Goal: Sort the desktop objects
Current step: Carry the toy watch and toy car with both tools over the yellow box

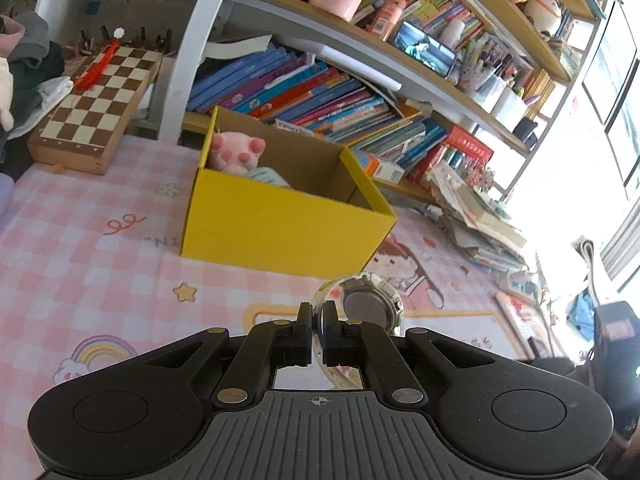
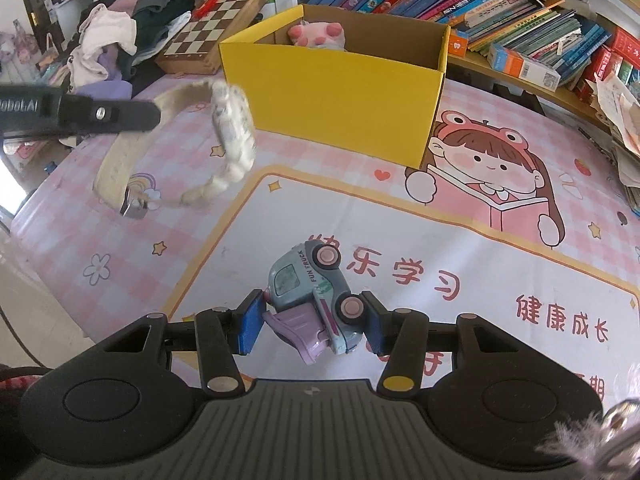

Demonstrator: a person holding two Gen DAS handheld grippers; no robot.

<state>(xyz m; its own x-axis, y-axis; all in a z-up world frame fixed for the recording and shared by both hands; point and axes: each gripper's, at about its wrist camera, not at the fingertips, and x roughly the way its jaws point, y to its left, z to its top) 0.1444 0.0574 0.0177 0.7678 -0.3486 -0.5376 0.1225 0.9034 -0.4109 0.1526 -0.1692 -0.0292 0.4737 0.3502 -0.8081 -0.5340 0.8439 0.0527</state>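
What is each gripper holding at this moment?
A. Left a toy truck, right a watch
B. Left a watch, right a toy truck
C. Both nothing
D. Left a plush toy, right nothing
B: the left gripper clamps the watch by its strap, and the right gripper pinches the toy truck.

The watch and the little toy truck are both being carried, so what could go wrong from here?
1. The left gripper pinches only the watch's thin strap, so the heavy case dangles and swings; it might slip out or snag the yellow box's rim.
2. The right gripper holds the toy truck tilted, with its wheel against one pad, so it could roll or twist free.
3. Both head for the same box, so the grippers might bump.
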